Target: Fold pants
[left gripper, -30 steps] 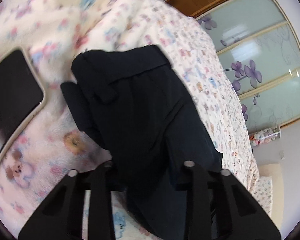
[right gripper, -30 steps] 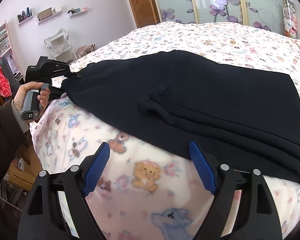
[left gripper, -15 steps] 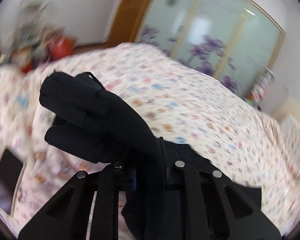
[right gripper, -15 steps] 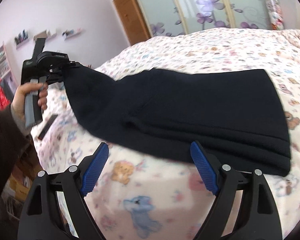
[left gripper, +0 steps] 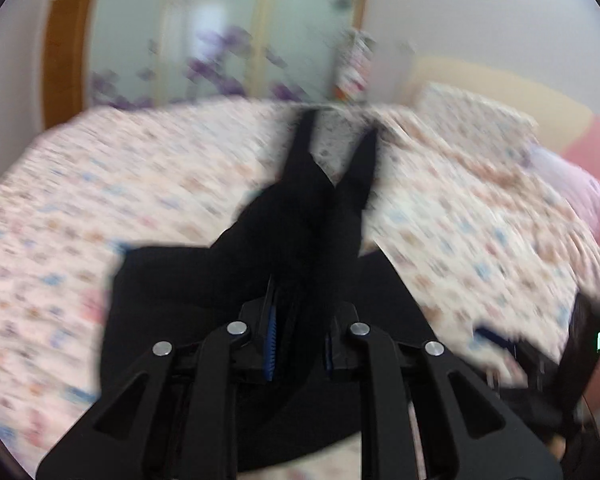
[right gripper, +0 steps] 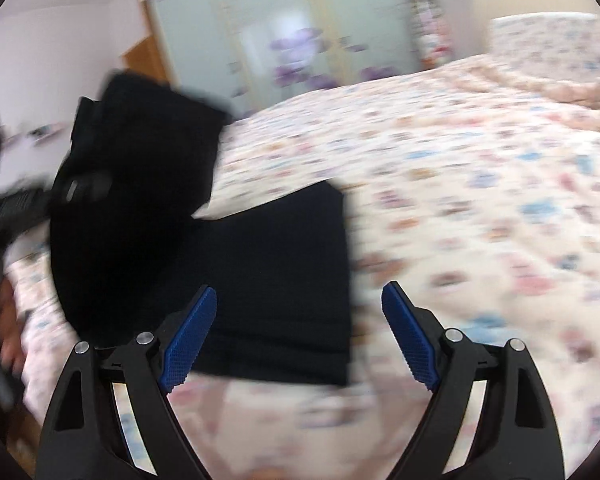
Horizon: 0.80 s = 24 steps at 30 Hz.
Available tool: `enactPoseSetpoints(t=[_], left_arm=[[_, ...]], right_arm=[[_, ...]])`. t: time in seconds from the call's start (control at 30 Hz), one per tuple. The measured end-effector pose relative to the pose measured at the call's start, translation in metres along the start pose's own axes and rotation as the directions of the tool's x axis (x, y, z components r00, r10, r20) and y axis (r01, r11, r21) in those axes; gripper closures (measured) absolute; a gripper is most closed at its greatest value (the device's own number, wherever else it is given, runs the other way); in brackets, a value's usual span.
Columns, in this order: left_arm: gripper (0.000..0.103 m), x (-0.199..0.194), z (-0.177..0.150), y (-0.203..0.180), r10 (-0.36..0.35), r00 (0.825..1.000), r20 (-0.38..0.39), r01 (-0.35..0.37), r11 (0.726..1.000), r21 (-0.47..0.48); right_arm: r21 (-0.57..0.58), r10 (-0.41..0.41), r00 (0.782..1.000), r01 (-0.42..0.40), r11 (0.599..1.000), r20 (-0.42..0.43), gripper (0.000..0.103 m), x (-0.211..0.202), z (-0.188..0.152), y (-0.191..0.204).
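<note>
The black pants lie on the patterned bedspread, both views blurred by motion. My left gripper is shut on one end of the pants, and the held cloth rises in front of the camera in two dark points. In the right wrist view that lifted end hangs in the air at left, over the flat part. My right gripper is open and empty, low over the near edge of the flat part.
The bed fills both views, with pillows at its head. Wardrobe doors with purple flowers stand behind it. A dark object sits at the right edge of the left wrist view.
My left gripper has closed on the pants' end, lifted it and swung it over toward the flat part. My right gripper has shifted over the pants, still open.
</note>
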<state>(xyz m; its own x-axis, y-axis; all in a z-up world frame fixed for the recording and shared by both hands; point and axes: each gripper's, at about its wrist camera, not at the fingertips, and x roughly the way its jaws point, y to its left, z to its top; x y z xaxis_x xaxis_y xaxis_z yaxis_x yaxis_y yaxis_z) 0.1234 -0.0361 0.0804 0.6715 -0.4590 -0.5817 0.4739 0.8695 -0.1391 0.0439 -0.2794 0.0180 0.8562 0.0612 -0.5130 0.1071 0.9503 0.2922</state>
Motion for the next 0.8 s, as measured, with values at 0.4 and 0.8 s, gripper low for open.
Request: enactPoseSetpoints(t=[0.4,0.8], left_arm=[[0.078,0.040,-0.067,-0.041,0.043,0.994,-0.096,-0.031,0.992,0.125],[0.002,-0.016,-0.099,-0.020,-0.129,0.990,0.051,0.132,0.990,-0.053]], right_arm=[[0.281,0.176,0.984,-0.160,0.946,-0.032,0.015,0.016,0.005,-0.044],[0.344,0.331,0.926,-0.255,0.904,-0.181,0.015,0.048,0.043,-0.015]])
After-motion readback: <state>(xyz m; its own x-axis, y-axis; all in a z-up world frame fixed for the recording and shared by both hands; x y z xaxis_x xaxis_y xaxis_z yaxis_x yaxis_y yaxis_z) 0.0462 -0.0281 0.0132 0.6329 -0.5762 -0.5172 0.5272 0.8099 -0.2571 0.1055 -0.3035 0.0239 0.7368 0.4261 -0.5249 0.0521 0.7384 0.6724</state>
